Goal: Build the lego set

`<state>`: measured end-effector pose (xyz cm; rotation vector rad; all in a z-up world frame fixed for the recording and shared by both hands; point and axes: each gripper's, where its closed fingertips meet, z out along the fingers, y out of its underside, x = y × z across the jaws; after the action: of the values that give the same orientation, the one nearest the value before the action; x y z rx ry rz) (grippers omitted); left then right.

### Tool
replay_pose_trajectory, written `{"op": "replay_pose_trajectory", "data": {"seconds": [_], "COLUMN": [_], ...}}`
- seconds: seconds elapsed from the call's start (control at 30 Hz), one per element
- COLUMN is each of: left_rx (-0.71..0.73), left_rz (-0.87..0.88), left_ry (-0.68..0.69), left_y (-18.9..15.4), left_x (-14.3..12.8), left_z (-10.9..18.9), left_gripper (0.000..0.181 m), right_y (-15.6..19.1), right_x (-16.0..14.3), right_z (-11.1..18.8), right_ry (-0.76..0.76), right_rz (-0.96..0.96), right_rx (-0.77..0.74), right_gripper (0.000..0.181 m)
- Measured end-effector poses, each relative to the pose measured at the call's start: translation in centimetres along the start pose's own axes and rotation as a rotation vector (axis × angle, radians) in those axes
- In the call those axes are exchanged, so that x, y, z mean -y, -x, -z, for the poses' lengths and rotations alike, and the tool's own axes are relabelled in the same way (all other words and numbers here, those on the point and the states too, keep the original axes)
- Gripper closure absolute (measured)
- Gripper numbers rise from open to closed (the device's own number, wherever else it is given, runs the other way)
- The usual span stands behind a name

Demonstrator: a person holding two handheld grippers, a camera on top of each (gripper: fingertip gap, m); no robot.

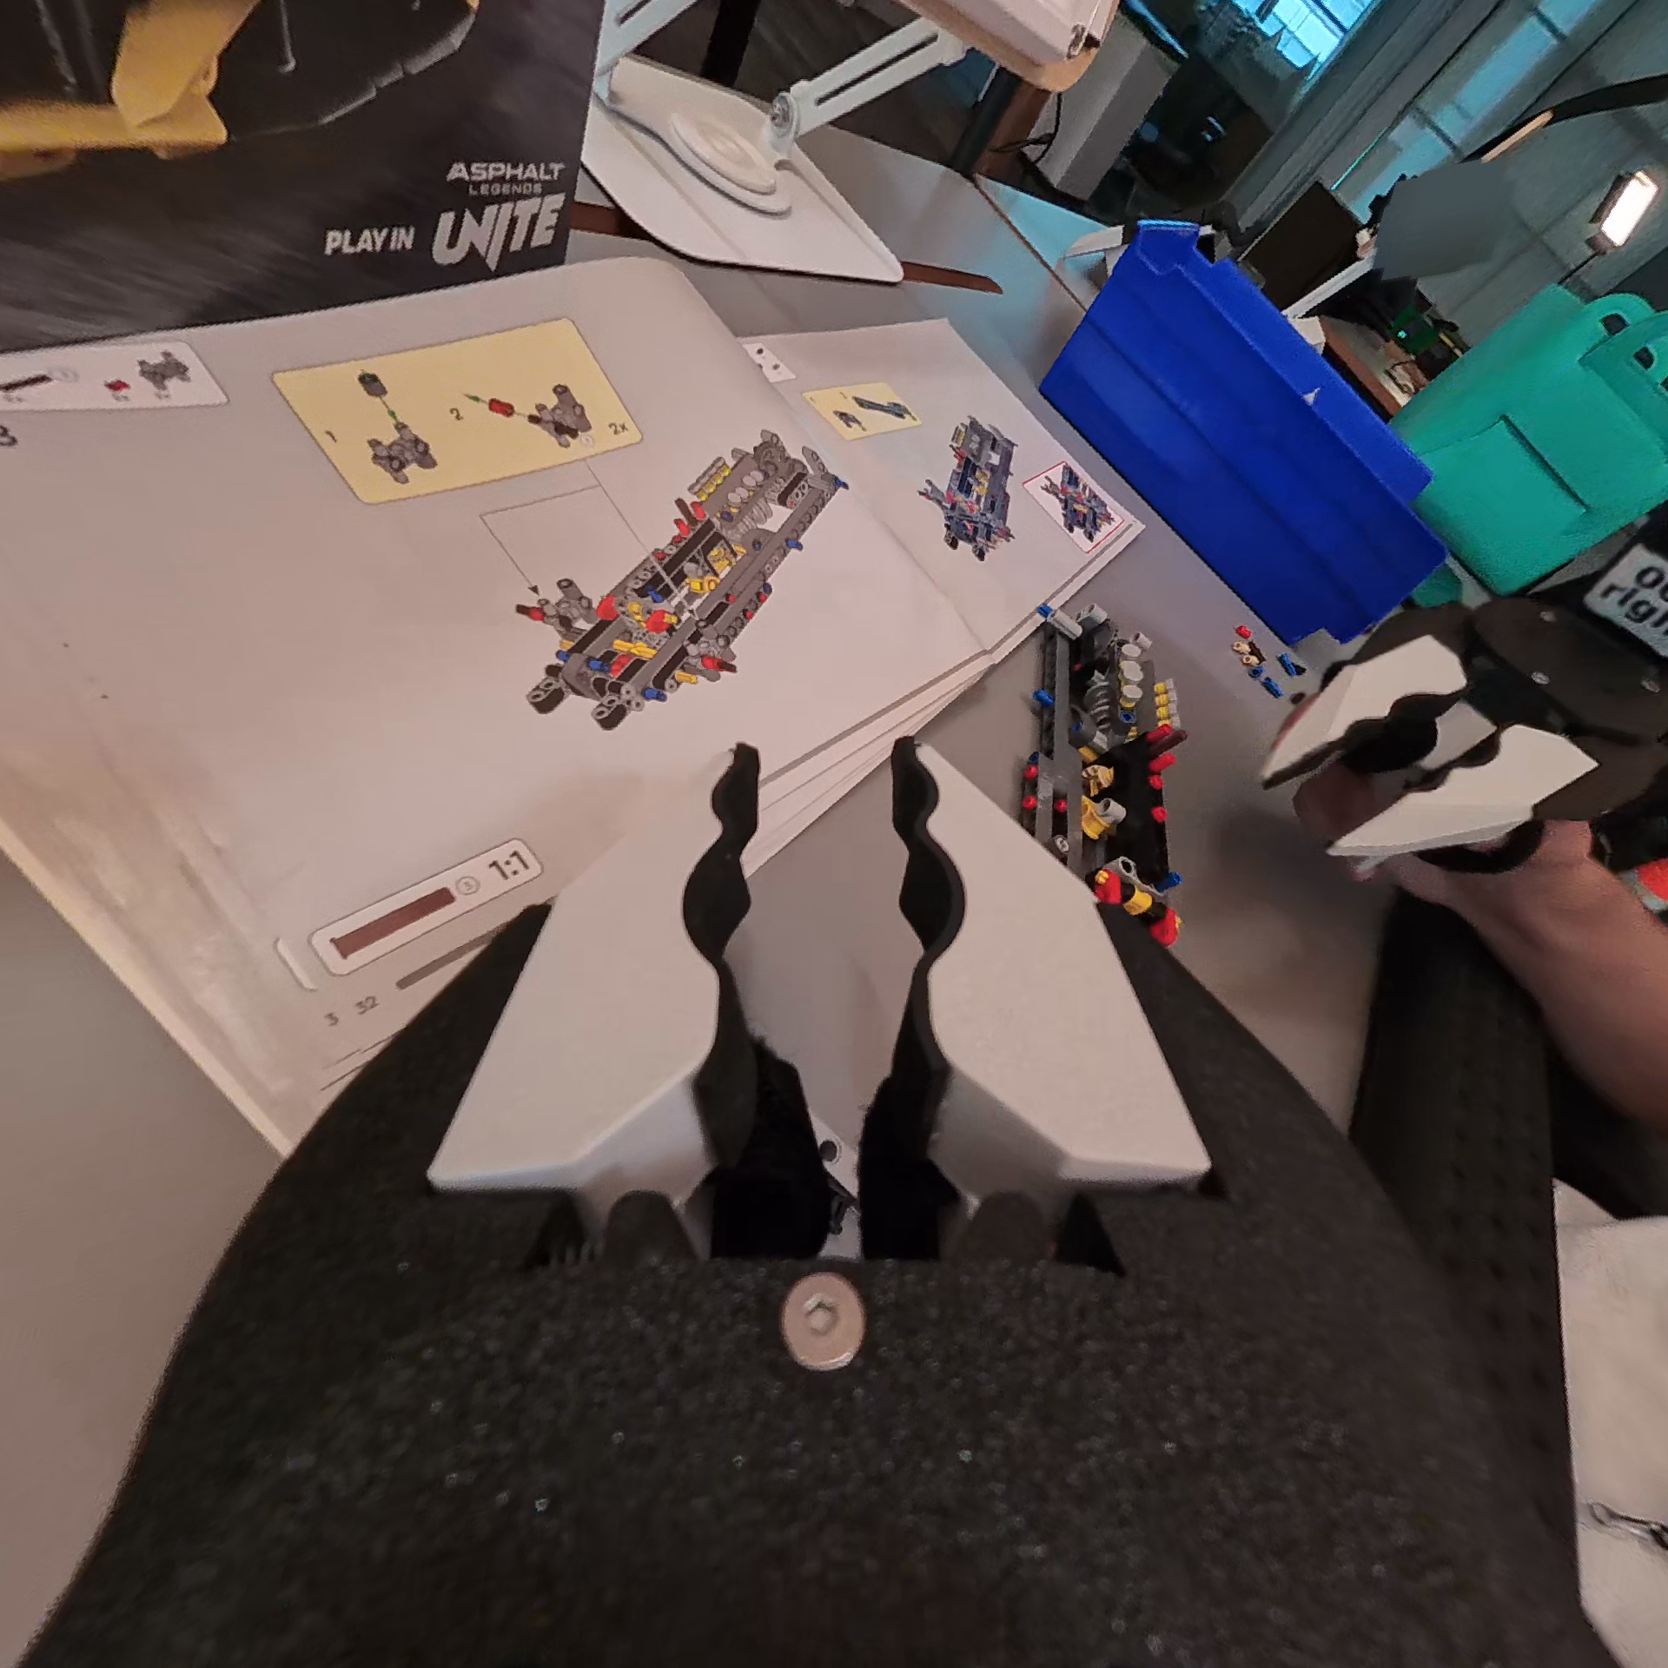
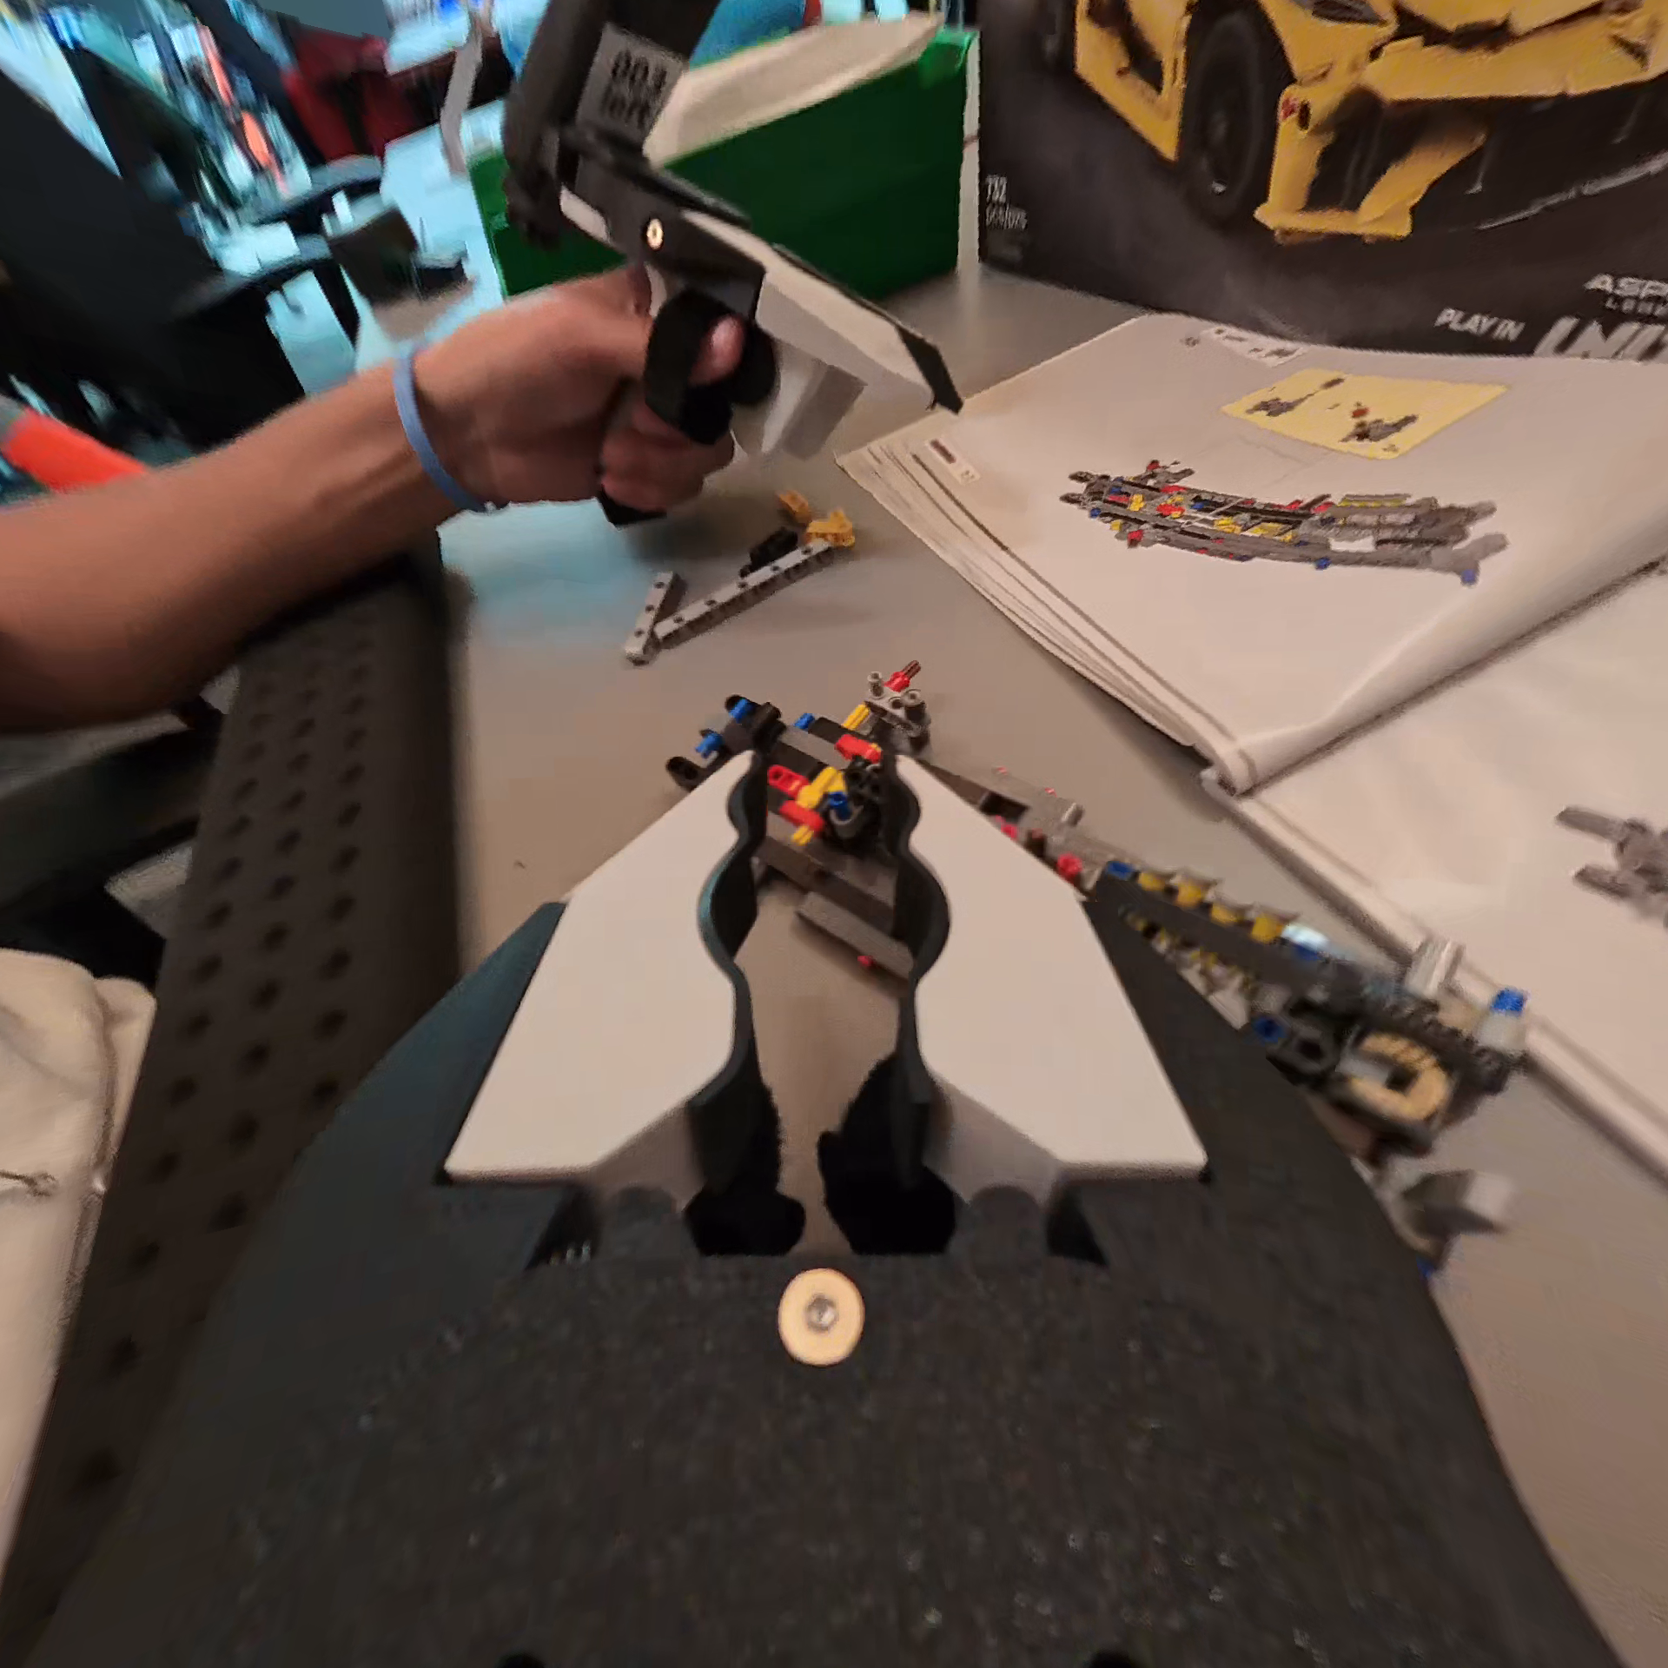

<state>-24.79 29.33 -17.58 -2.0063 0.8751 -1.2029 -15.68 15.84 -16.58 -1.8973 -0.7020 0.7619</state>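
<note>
The long half-built Lego chassis [image 1: 1101, 767] of grey, black, yellow, red and blue parts lies on the grey table beside the open instruction booklet [image 1: 542, 560]. My left gripper [image 1: 821, 758] is open and empty, held above the booklet's near edge, left of the chassis. My right gripper [image 2: 826, 767] is open, and the near end of the chassis [image 2: 826, 799] shows between and beyond its tips. From the left wrist view the right gripper [image 1: 1426, 749] hangs right of the chassis, apart from it. A small grey beam assembly [image 2: 740, 587] with yellow parts lies below the left gripper [image 2: 939, 388].
The Lego box [image 1: 271, 135] stands behind the booklet. A blue bin [image 1: 1237, 451] and a teal bin [image 1: 1552, 433] stand at the right, with small loose pins [image 1: 1264, 659] in front. A green bin [image 2: 812, 180] stands at the back. A white stand base [image 1: 740, 171] sits behind. Left tips to right tips: about 15 centimetres.
</note>
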Motion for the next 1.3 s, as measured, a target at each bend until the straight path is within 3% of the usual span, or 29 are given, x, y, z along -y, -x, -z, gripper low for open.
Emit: {"op": "replay_pose_trajectory", "data": {"seconds": [0.13,0.23,0.37,0.57,0.67,0.8,0.9,1.03,1.1,1.2,1.3], "left_rx": [-0.034,-0.045,-0.166,-0.42,-0.399,-0.291,-0.3,-0.249,-0.241,-0.247,-0.294], "left_rz": [-0.094,-0.209,-0.38,-0.505,-0.595,-0.714,-0.73,-0.747,-0.73,-0.62,-0.385], "left_ry": [0.024,0.069,0.113,0.249,0.408,0.552,0.56,0.557,0.542,0.518,0.448], "left_y": [-1.4,-2.7,-7.0,-14.4,-15.0,-13.9,-14.5,-14.1,-14.2,-14.3,-15.3], "left_x": [-0.3,-1.3,-3.0,-8.3,-12.2,-14.8,-15.2,-15.2,-15.0,-14.4,-12.9], "left_z": [-0.2,-0.7,-0.4,1.2,0.6,-0.4,-0.7,-1.7,-2.1,-2.5,-2.8], "left_gripper": [0.153,0.153,0.153,0.159,0.159,0.157,0.157,0.175,0.175,0.175,0.175], "right_y": [2.1,3.4,6.5,7.1,7.1,6.5,6.5,6.5,6.1,5.8,4.8], "right_x": [-0.7,-2.2,-5.7,-7.8,-7.8,-7.8,-7.6,-7.8,-7.8,-7.1,-5.8], "right_z": [0.8,0.4,-1.0,-2.5,-2.7,-2.7,-2.7,-2.8,-2.7,-2.5,-2.1], "right_ry": [-0.009,0.09,0.284,0.399,0.404,0.404,0.395,0.402,0.405,0.369,0.316], "right_rz": [-0.038,0.026,0.136,0.316,0.306,0.286,0.288,0.298,0.314,0.334,0.387], "right_rx": [0.052,0.096,0.224,0.153,0.147,0.131,0.127,0.126,0.102,0.07,-0.014], "right_gripper": [0.153,0.154,0.155,0.155,0.156,0.157,0.157,0.158,0.158,0.158,0.159]}}
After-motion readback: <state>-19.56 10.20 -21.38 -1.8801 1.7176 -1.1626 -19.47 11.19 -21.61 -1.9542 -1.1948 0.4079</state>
